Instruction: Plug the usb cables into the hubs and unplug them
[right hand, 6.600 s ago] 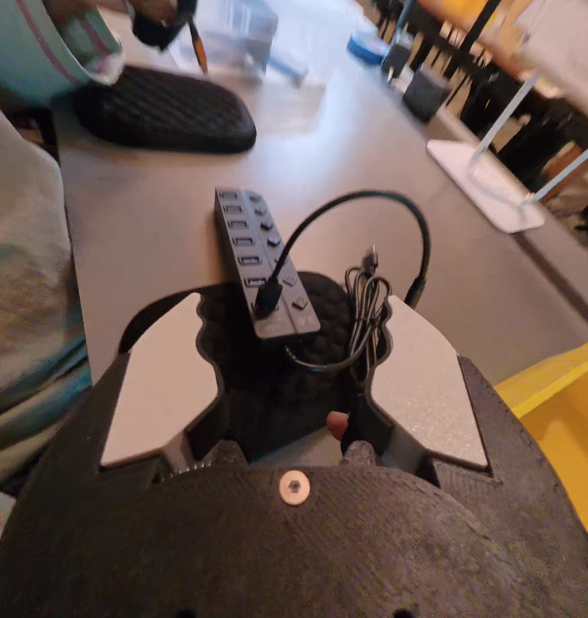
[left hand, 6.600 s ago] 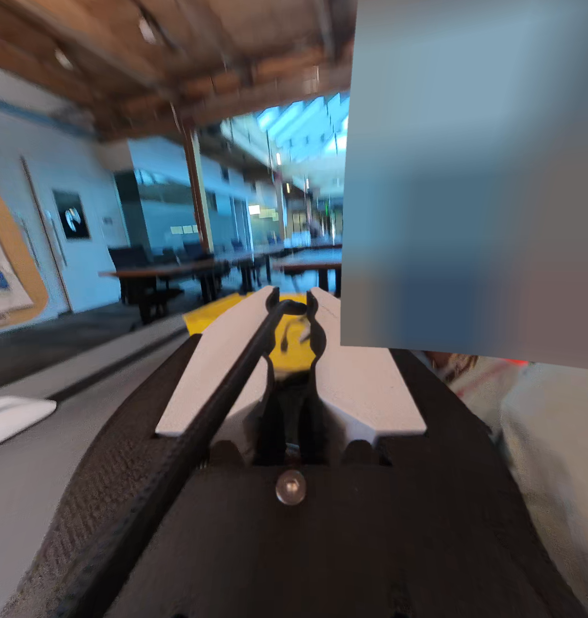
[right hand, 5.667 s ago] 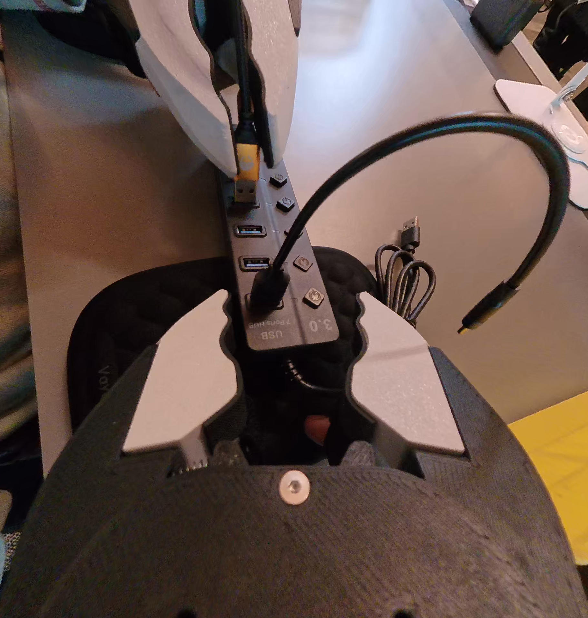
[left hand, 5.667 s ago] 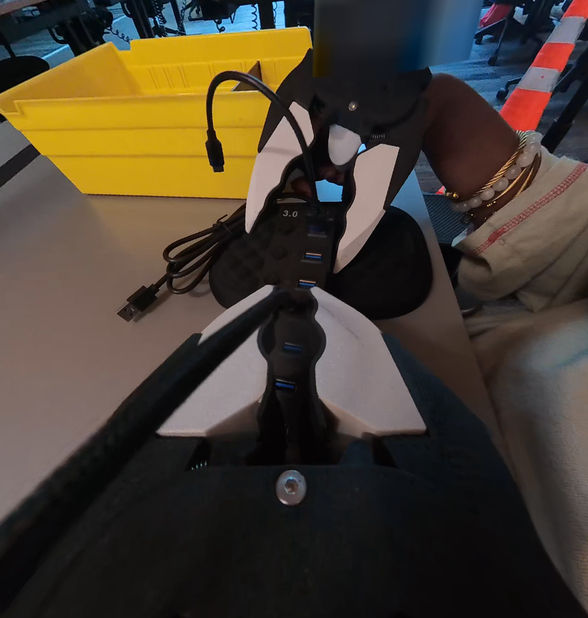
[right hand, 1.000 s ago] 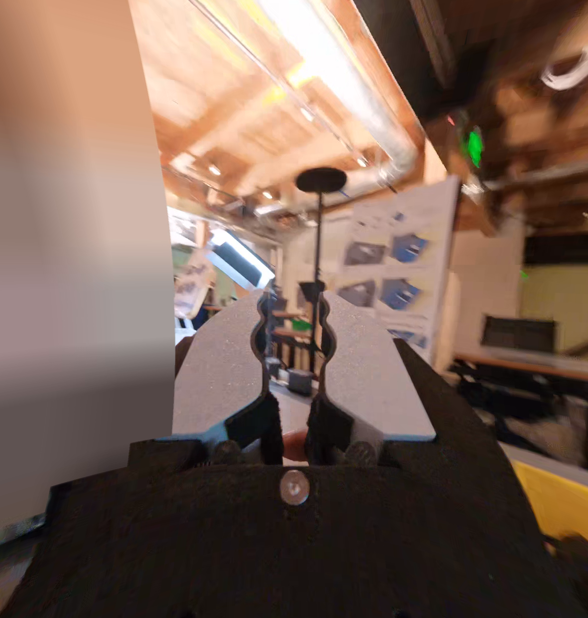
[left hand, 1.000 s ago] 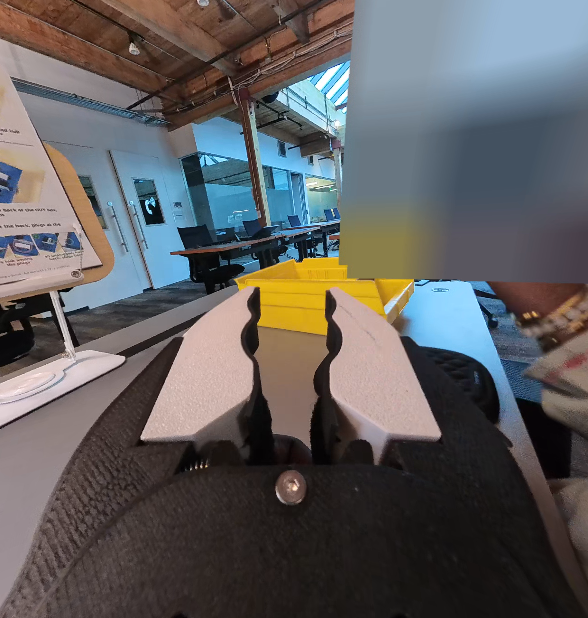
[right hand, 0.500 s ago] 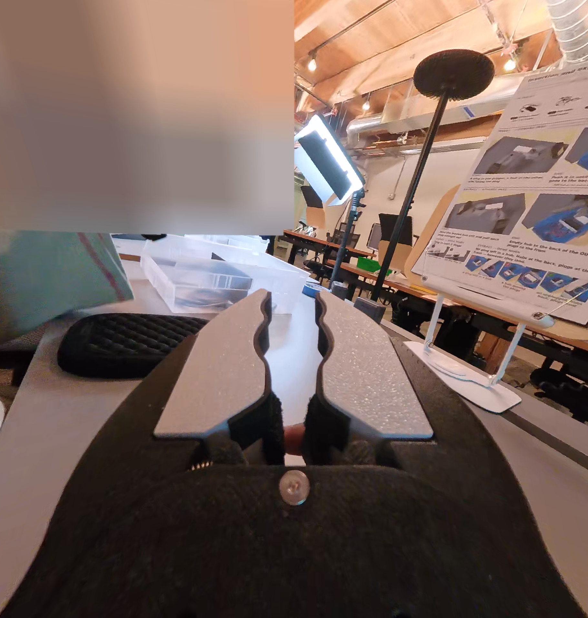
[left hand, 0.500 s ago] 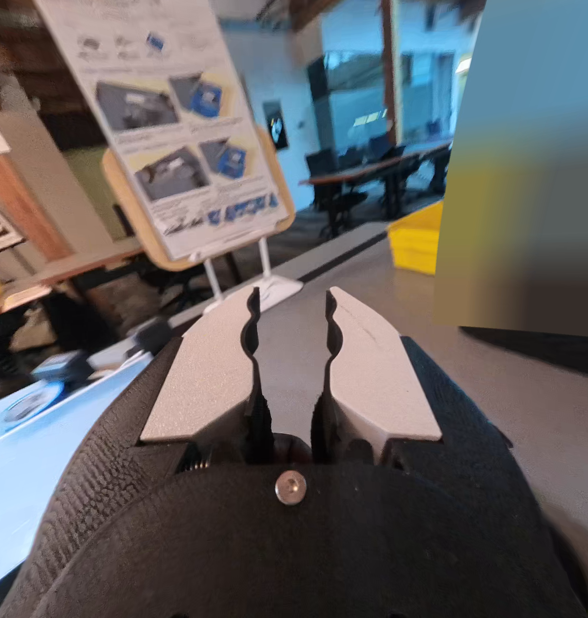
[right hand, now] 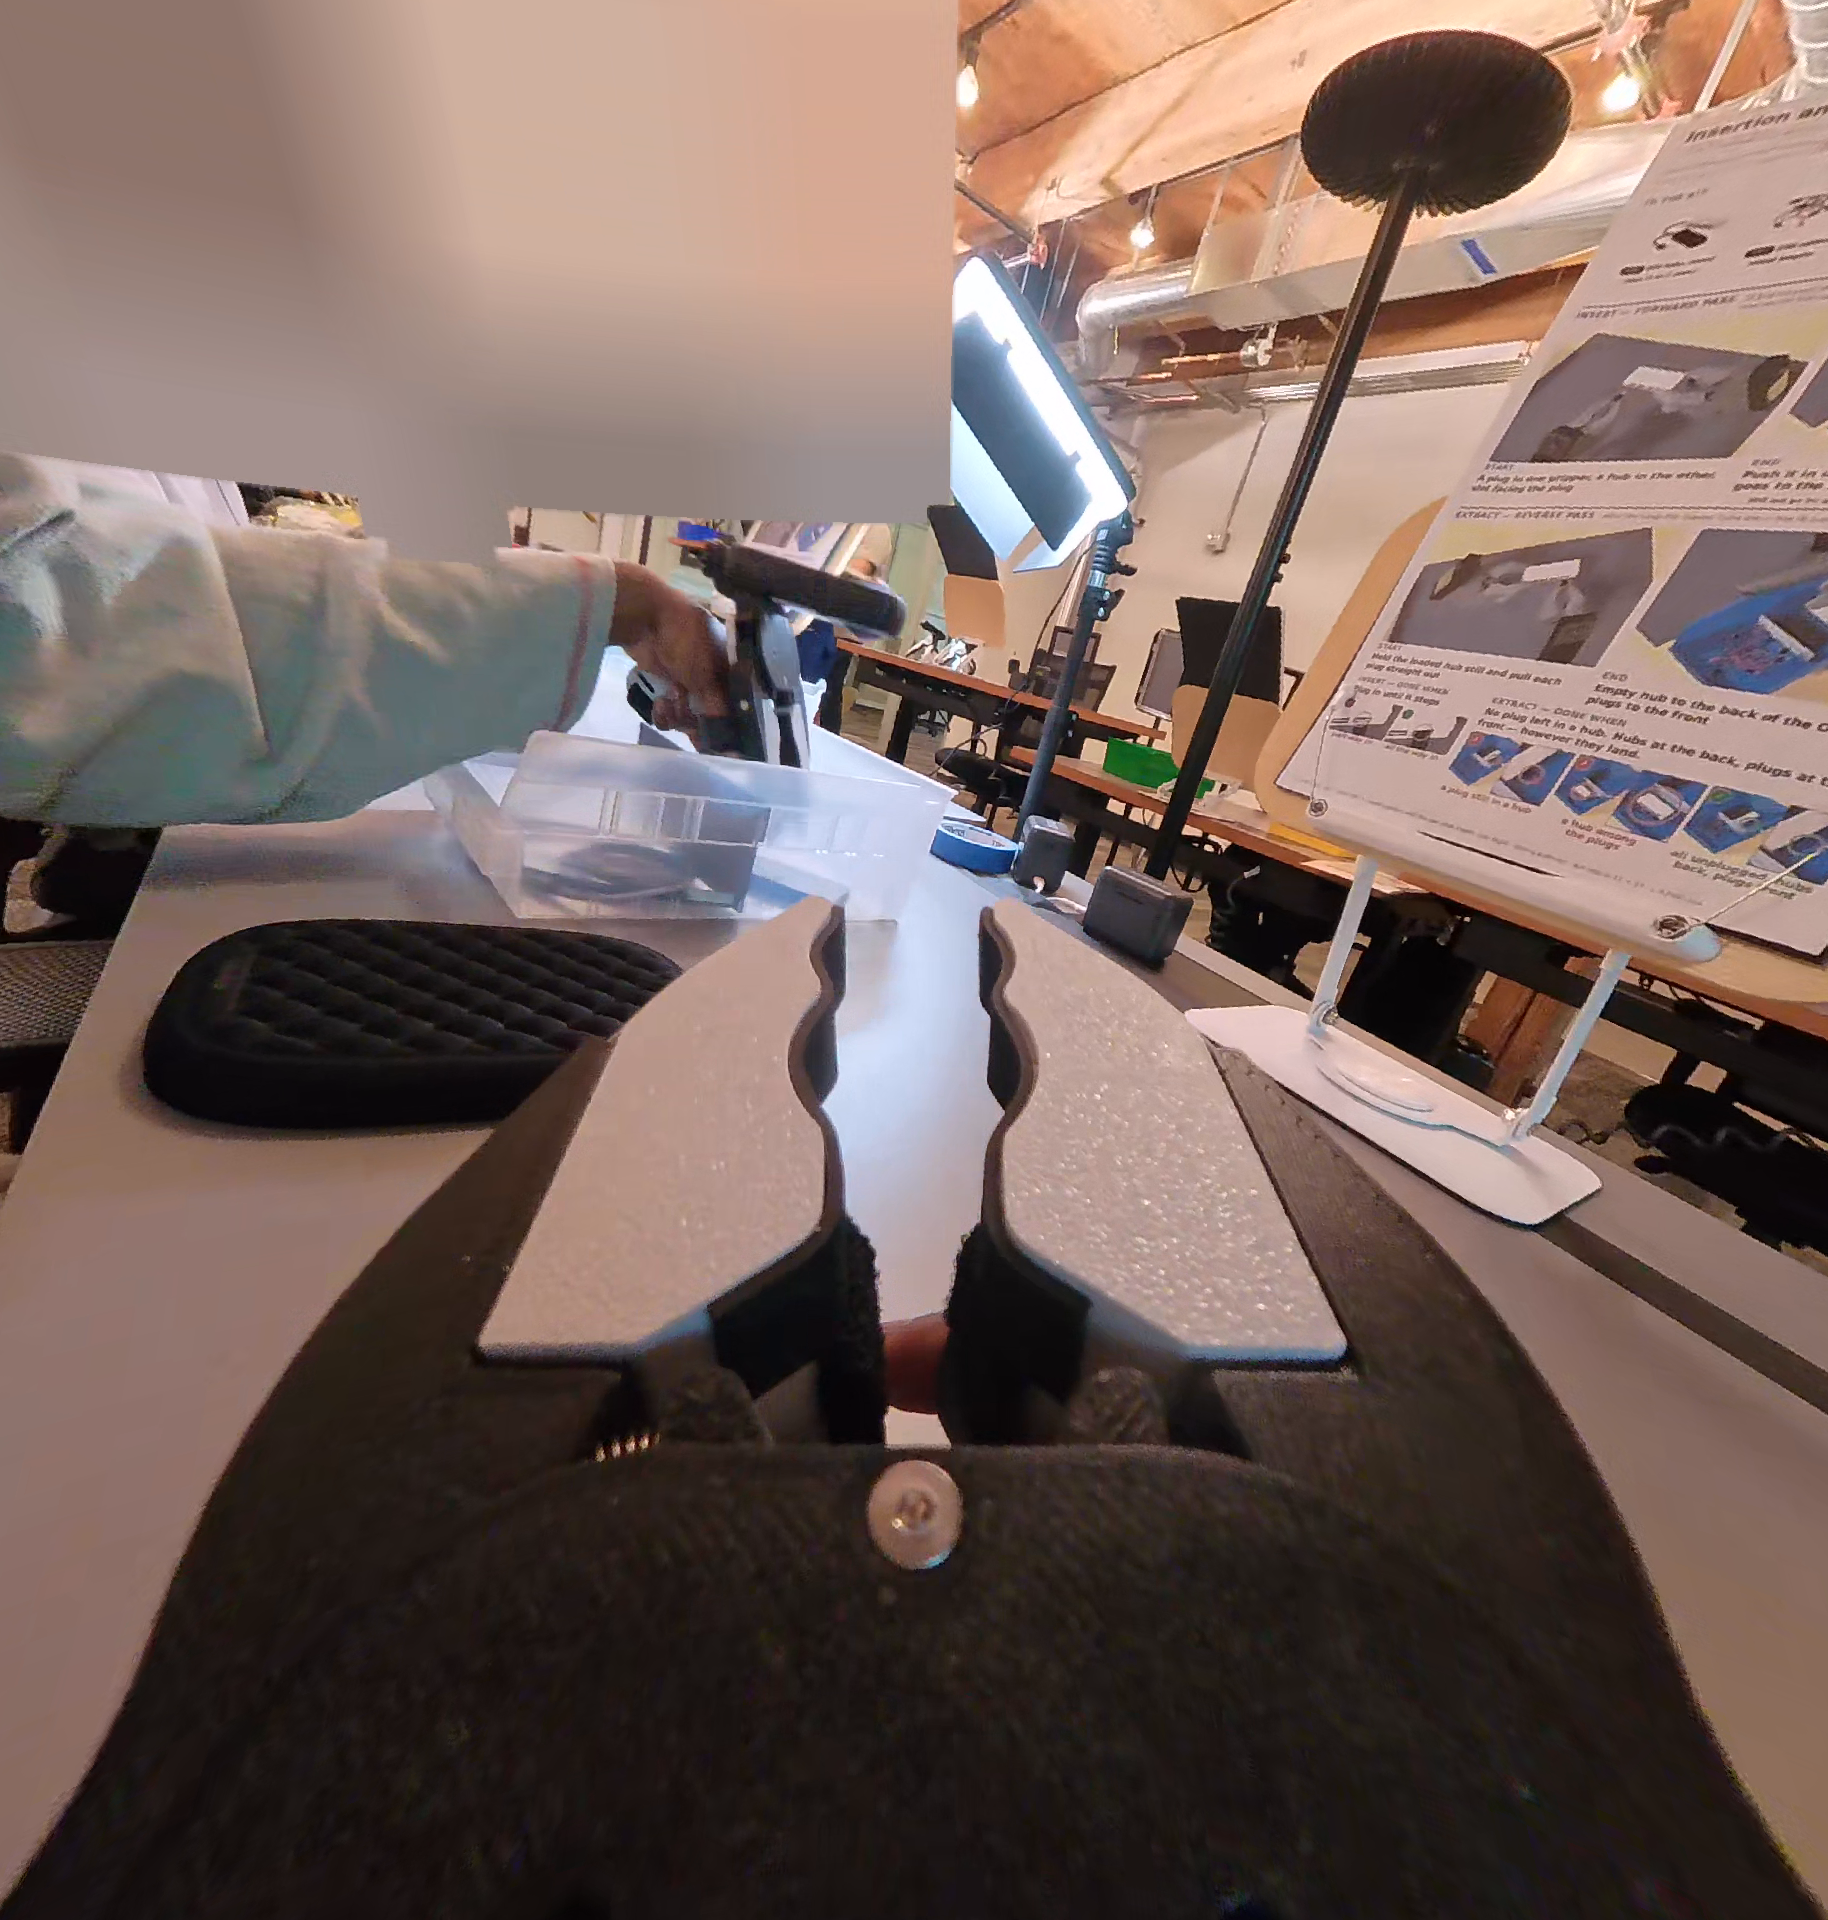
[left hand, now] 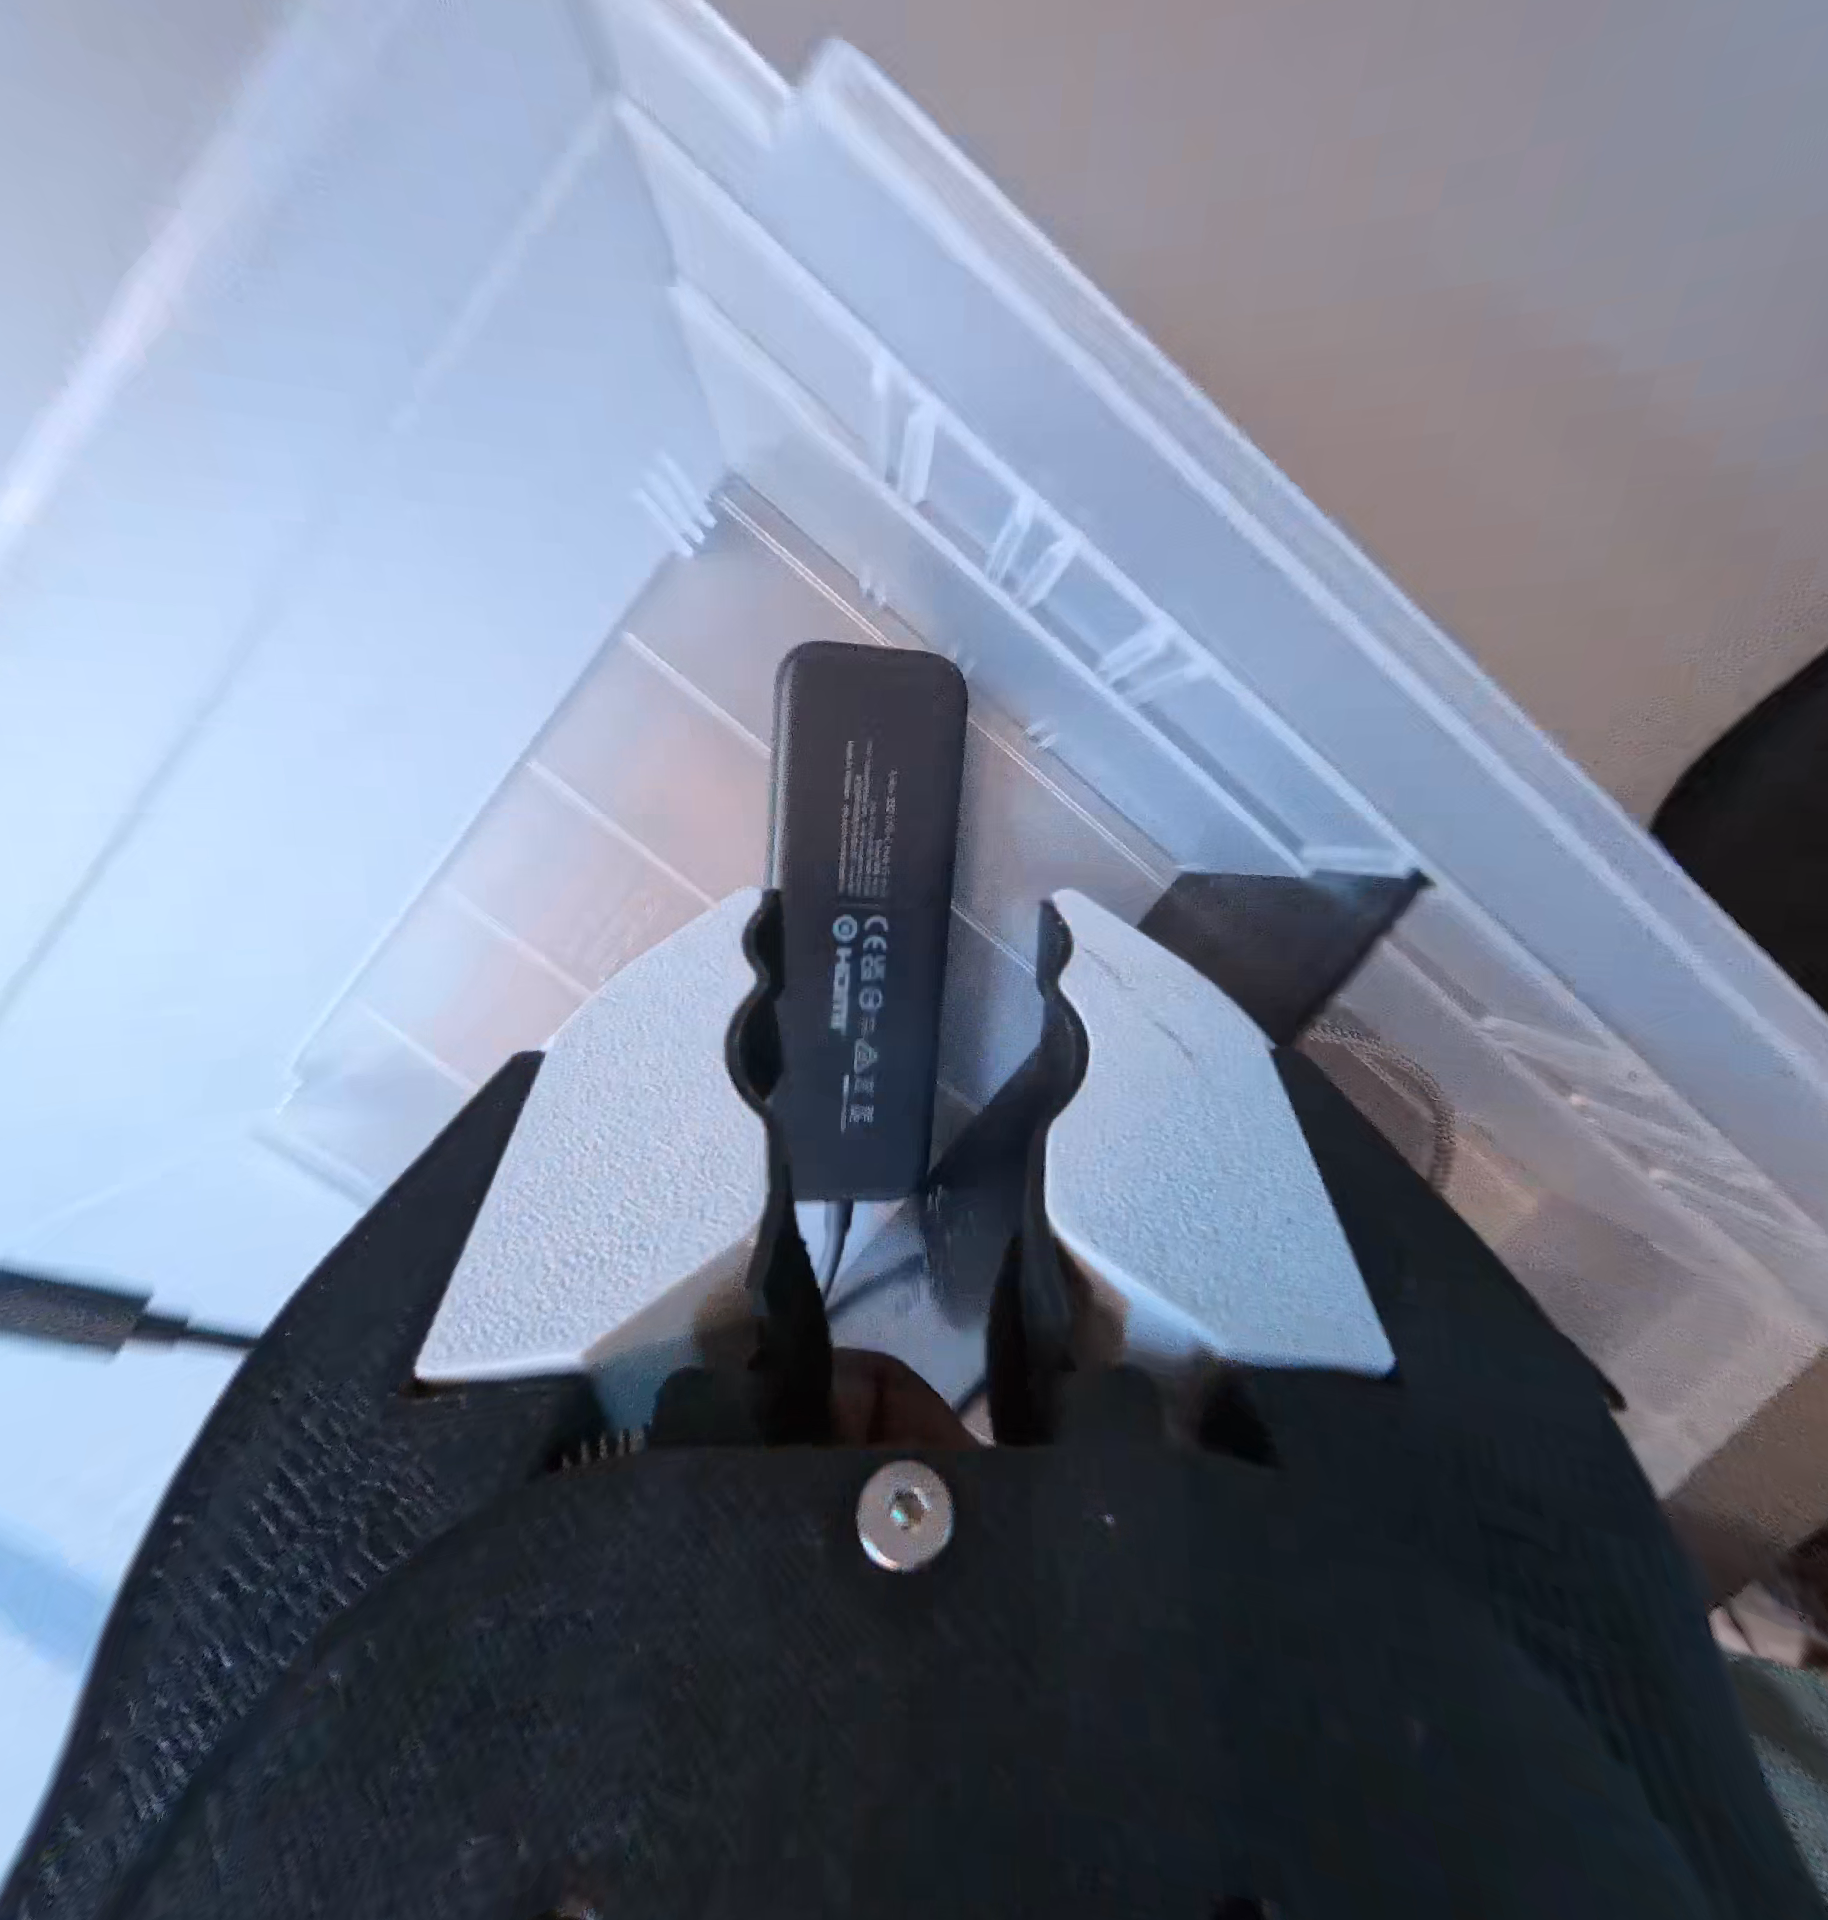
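In the left wrist view a dark, slim USB hub lies in a clear plastic bin, underside up. My left gripper is open around the hub's near half; the left finger touches it and a gap shows at the right finger. A thin cable leaves the hub's near end. A dark cable plug shows at the far left. My right gripper hovers low over the grey table, empty, jaws a narrow gap apart. The right wrist view shows the left gripper in a hand over the bin.
A black quilted pad lies left of my right gripper. A picture board on a white stand is at the right edge. A blue tape roll and a small dark box sit behind. Another black item is in the bin.
My left gripper has swung from facing the room down into the clear bin and opened a little around the hub. My right gripper has stayed low over the table.
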`<state>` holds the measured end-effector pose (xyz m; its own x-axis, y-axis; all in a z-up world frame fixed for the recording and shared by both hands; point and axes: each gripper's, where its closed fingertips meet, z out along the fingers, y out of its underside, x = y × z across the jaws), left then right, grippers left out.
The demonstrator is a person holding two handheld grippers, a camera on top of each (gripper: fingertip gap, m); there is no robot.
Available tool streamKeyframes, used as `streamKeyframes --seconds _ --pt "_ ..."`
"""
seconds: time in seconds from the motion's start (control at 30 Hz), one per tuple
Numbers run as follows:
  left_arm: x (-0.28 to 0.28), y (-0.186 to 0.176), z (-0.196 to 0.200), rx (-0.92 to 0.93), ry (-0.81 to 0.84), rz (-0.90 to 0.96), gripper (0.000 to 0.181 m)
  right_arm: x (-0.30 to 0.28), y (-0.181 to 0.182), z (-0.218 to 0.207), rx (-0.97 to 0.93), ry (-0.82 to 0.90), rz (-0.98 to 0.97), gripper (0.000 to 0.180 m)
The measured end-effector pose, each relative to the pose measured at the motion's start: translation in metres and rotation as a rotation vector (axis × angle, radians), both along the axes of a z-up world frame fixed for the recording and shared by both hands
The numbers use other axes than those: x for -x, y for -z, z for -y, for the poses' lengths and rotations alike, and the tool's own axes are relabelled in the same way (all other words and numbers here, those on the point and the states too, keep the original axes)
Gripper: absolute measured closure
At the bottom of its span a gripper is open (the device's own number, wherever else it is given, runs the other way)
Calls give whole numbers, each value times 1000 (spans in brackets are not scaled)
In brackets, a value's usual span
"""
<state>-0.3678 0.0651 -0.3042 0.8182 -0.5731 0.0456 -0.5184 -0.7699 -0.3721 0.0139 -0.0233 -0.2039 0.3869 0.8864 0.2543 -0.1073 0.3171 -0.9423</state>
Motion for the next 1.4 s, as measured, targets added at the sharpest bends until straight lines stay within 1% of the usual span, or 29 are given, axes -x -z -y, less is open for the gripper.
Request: streamKeyframes --seconds 0.07,0.13,0.2,0.27,0.33,0.43,0.5,0.53,0.57,0.6,0.7,0.77,0.87,0.97,1.07,1.13,1.2,1.23,1.33,1.4 --pt "-7 14 0 68 33 -10 125 -1 1 -1 -2 8 5 155" --pt "-14 16 -2 100 50 8 121 -1 1 -2 -1 11 5 155" --pt "-20 14 -6 86 79 36 120 -2 -2 1 1 -7 -14 155" --pt "-18 11 -10 103 31 60 122 -6 -8 2 9 -22 -67 156" --pt "-2 15 -13 114 -8 -18 126 -13 -15 0 25 -22 -128 158" --pt "11 31 -1 222 35 -139 126 -28 -24 -6 63 -9 -238 160" --pt "15 36 -6 202 47 -207 125 -41 -31 -11 98 3 -330 161" --pt "10 36 -9 194 38 -195 129 -48 -33 -14 116 16 -373 163" --pt "6 36 -12 183 39 -188 137 -54 -35 -18 132 32 -410 163" --pt "5 36 -13 176 44 -198 138 -60 -35 -21 146 46 -437 163" --pt "5 35 -11 167 54 -208 137 -66 -35 -24 168 58 -468 164" --pt "11 31 -15 120 17 -210 138 -65 -34 -25 175 68 -458 164" --pt "16 5 -24 -19 -60 -184 138 -58 -29 -27 178 71 -414 163" --pt "17 -37 -27 -191 -123 -159 138 -54 -28 -25 171 72 -386 163" --pt "-1 -95 -30 -470 -158 -46 138 -53 -28 -24 158 73 -378 163" --pt "-14 -141 -26 -712 -180 1 138 -53 -29 -23 160 69 -381 163" --pt "-33 -189 -13 -990 -165 44 138 -52 -29 -23 157 63 -379 163" --pt "-48 -214 -2 -1143 -151 100 138 -51 -29 -22 152 62 -374 163" --pt "-91 -274 47 -1527 -125 397 138 -47 -28 -20 130 67 -340 162" --pt "-109 -293 79 -1685 -123 576 138 -43 -26 -18 116 73 -310 162"
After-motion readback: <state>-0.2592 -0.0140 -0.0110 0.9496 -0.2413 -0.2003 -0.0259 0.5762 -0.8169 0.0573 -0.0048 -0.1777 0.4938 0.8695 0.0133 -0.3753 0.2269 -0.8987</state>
